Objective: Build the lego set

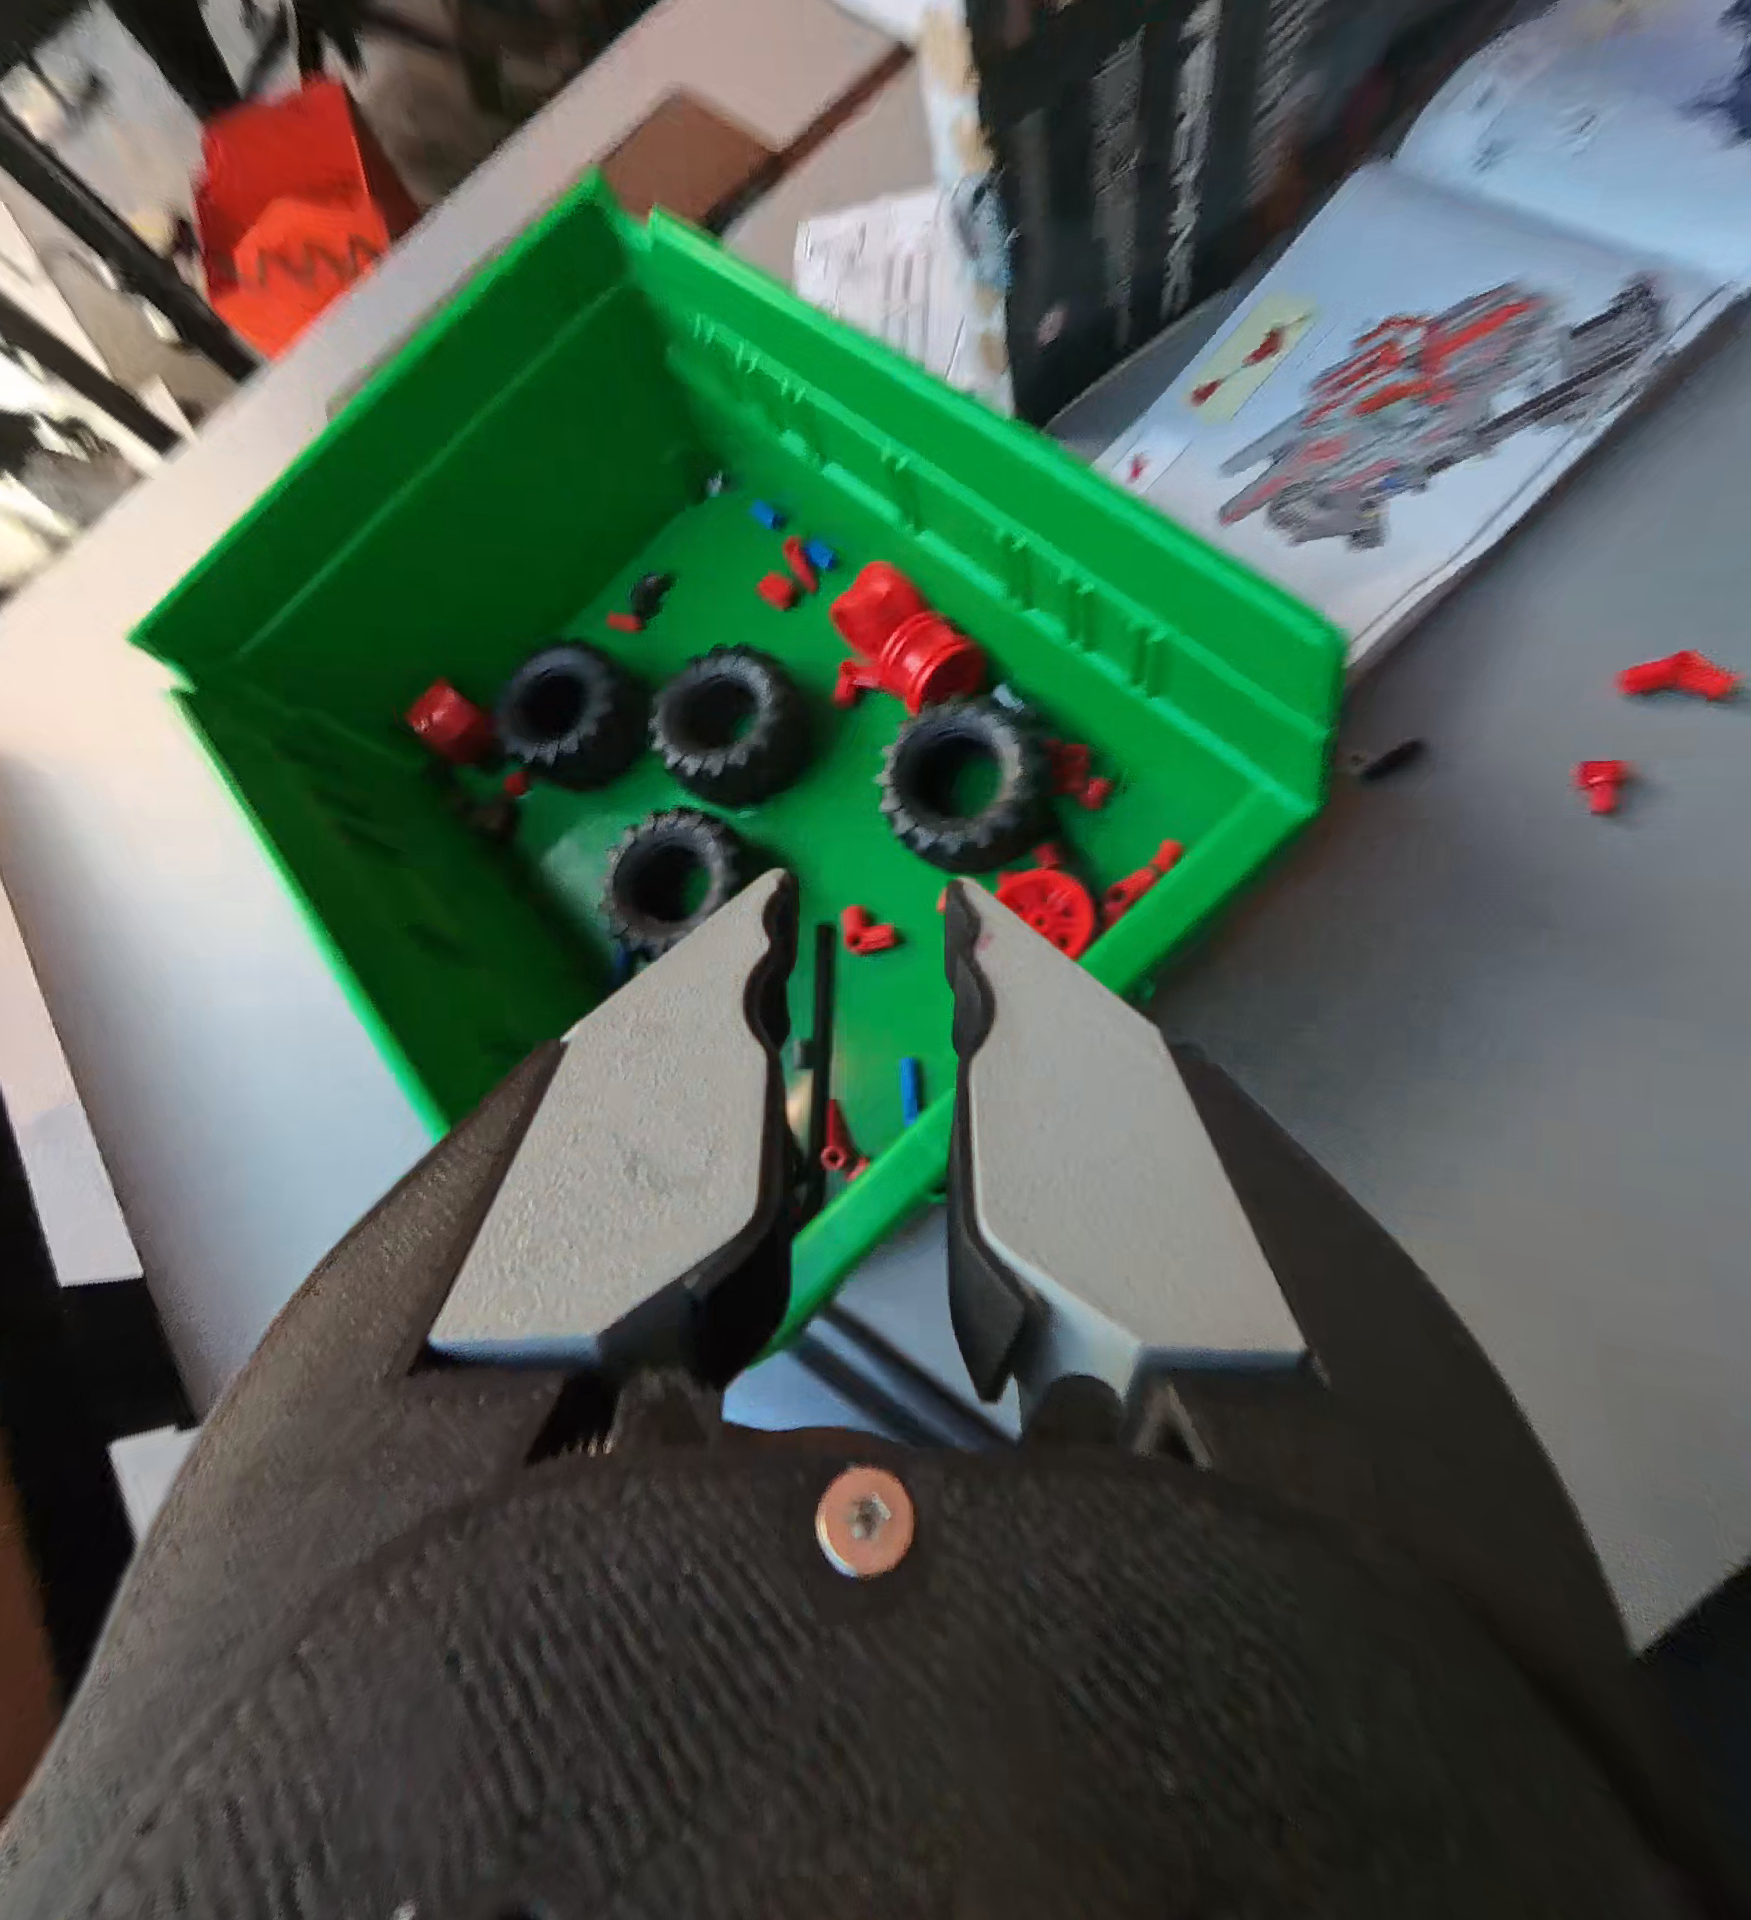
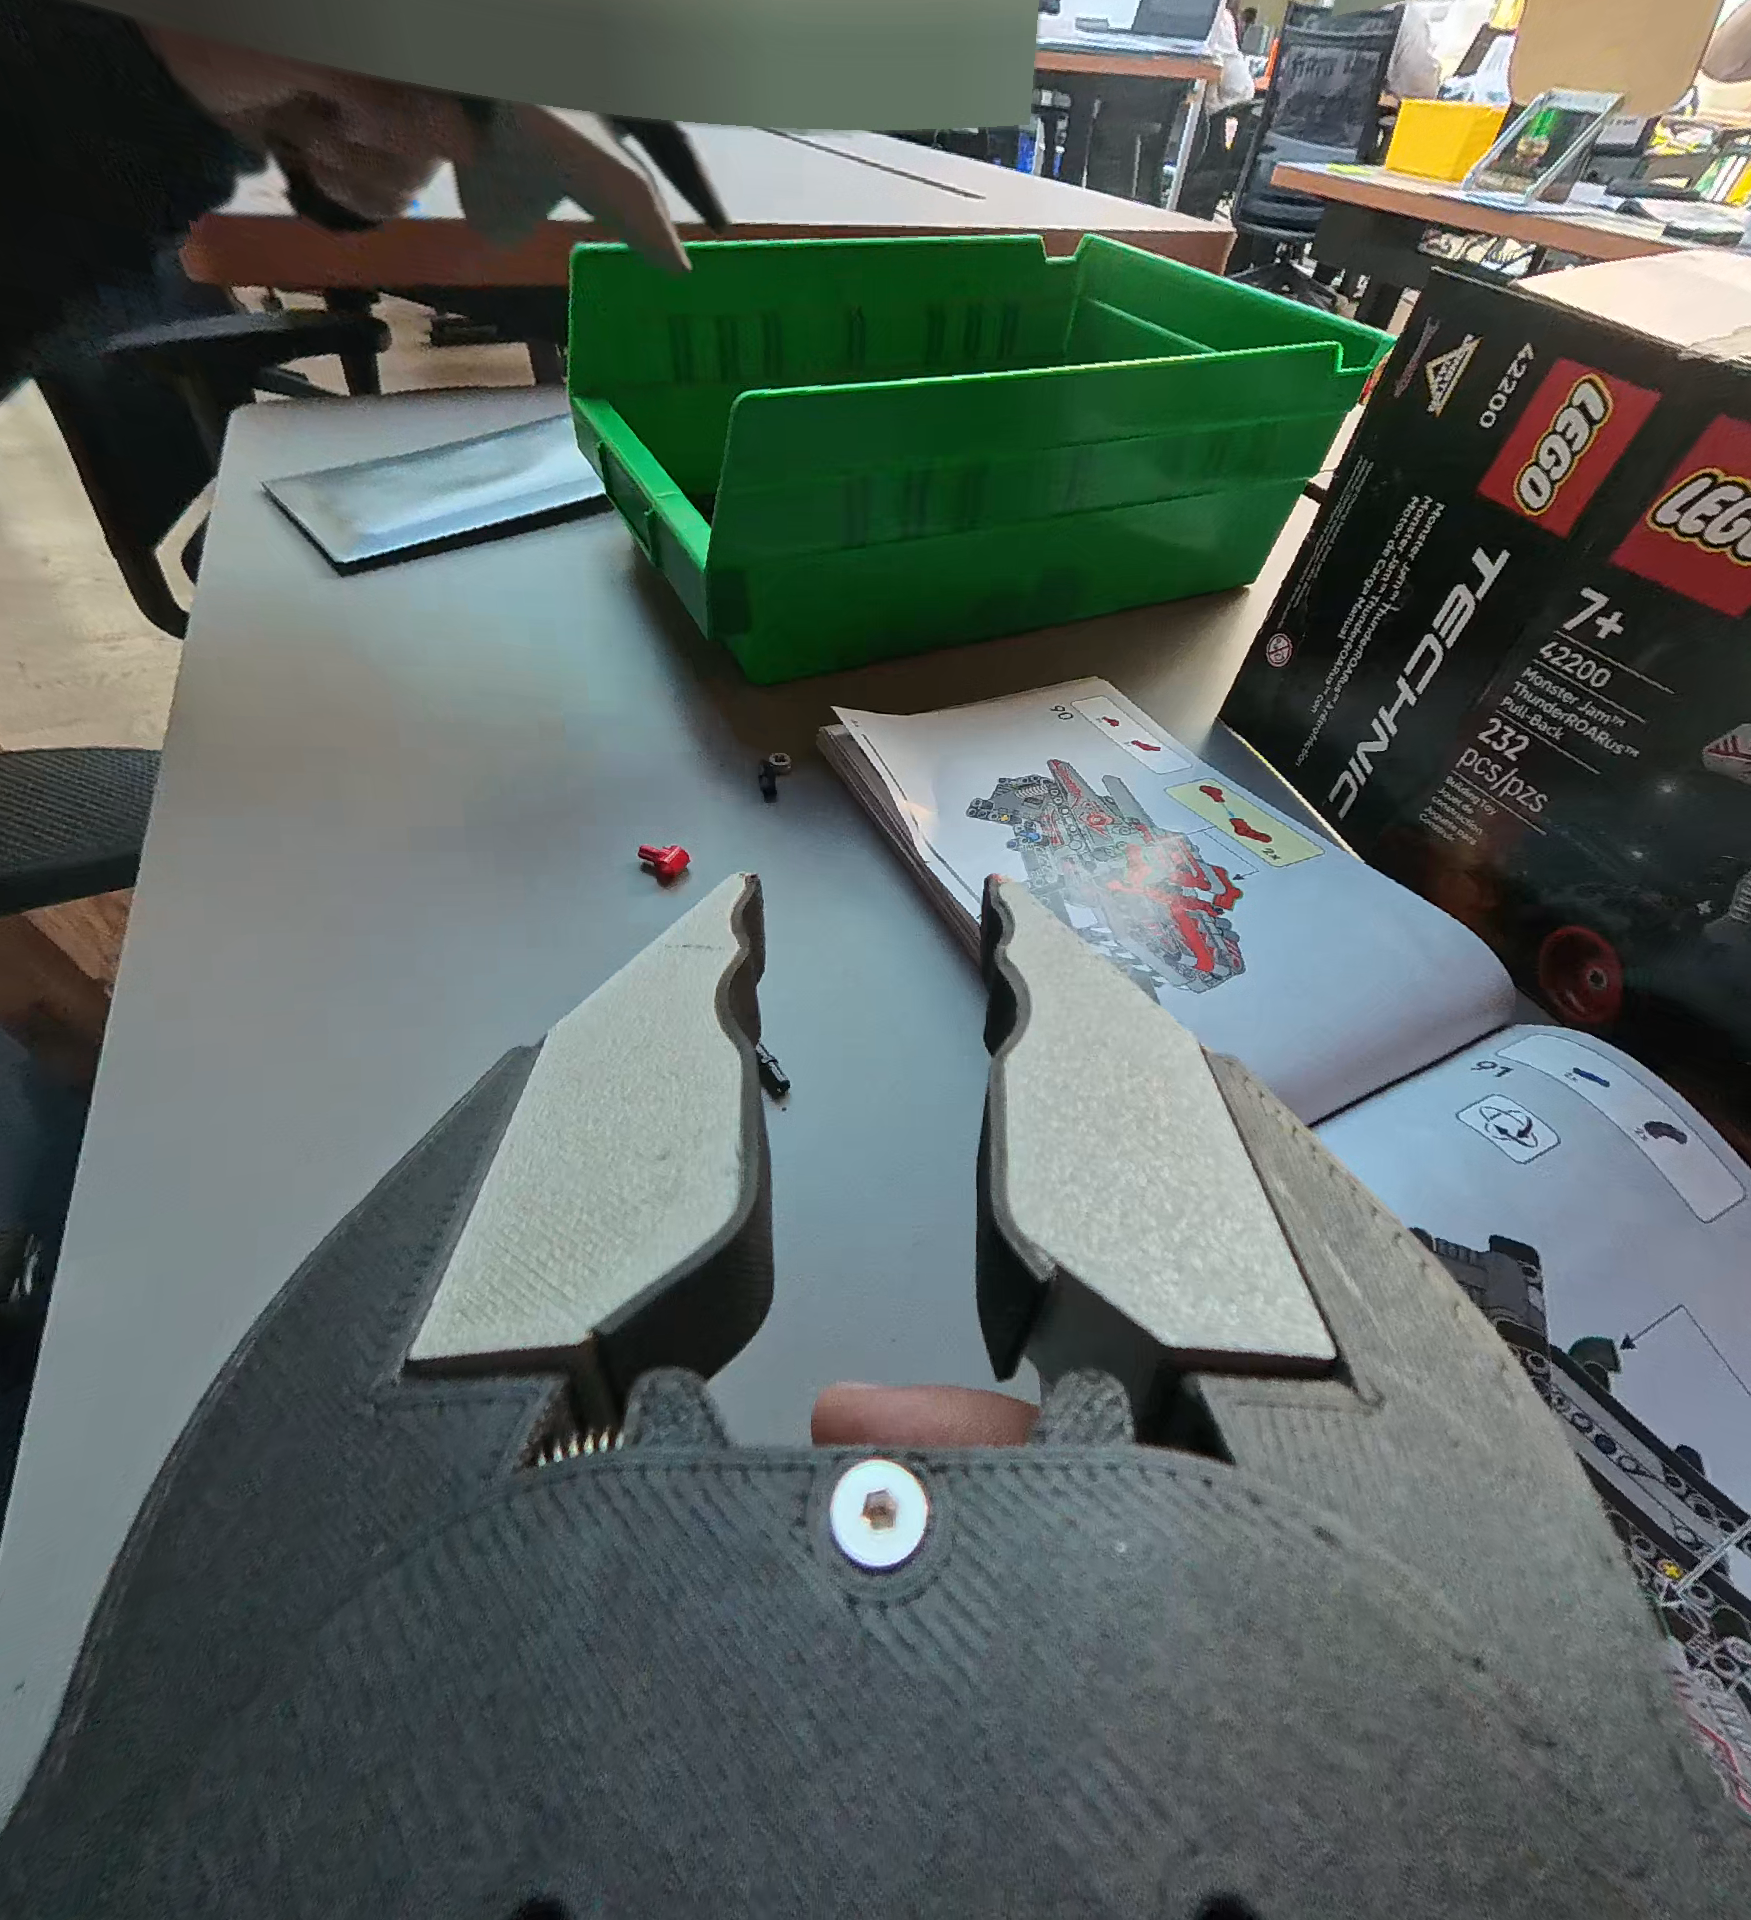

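A green bin point(image 1: 414, 520) holds several black tyres point(image 1: 731, 722), red wheel hubs point(image 1: 912, 634) and small red, blue and black pieces. My left gripper point(image 1: 871, 894) hovers open and empty above the bin's near corner, over a small red connector point(image 1: 866, 932). In the right wrist view the same bin point(image 2: 954, 540) stands at the back of the grey table, with the left gripper point(image 2: 684, 223) above its far left rim. My right gripper point(image 2: 871, 894) is open and empty over the table. A red piece point(image 2: 663, 860) and black pins point(image 2: 773, 1070) lie near it.
An open instruction booklet point(image 2: 1110, 831) lies right of my right gripper; it also shows in the left wrist view point(image 1: 1453, 395). The black set box point(image 2: 1577, 644) stands at the right. Loose red pieces point(image 1: 1676, 677) lie on the table point(image 2: 383, 727). A flat grey pouch point(image 2: 435, 499) lies left of the bin. There is about 30 centimeters between the tips of the two grippers. The right gripper is farther from the small red connector point(image 1: 866, 932), some 30 centimeters, than the left, some 12 centimeters.
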A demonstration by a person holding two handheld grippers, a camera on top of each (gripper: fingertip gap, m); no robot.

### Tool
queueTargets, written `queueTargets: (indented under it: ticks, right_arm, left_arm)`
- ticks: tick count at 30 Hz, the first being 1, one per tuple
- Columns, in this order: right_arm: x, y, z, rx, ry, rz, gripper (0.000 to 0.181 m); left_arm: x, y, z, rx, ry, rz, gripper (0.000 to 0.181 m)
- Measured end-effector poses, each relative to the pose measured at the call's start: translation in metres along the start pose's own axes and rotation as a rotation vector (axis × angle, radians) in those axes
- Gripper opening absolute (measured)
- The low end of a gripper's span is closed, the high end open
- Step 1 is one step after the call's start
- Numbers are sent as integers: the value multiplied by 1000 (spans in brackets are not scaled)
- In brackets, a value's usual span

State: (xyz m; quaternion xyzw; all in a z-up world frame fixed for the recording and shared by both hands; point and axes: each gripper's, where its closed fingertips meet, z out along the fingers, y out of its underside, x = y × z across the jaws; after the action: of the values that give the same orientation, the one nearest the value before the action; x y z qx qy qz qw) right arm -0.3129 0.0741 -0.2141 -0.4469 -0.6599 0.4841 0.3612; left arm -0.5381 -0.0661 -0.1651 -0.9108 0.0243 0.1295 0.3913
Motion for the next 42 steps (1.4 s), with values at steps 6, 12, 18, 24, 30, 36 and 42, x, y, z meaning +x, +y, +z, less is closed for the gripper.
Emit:
queueTargets:
  ticks: [6,12,18,24,30,36,42]
  right_arm:
    - [0,0,-1,2,2,5,39]
    - [0,2,0,-12,-4,9,38]
    - [0,3,2,-19,-13,14,35]
    - [1,2,2,-18,-15,24,33]
    - [1,2,2,-16,-17,24,32]
    - [1,0,1,-4,-11,17,32]
    - [1,-1,0,3,-12,17,31]
  left_arm:
    - [-24,15,41,-232,72,10,24]
    - [4,21,63,-293,279,33,21]
    - [3,20,89,-337,303,113,21]
    - [16,40,86,-475,404,215,14]
    - [22,55,94,-543,407,235,15]
    - [27,62,98,-562,431,209,15]
    - [25,65,97,-555,422,189,7]
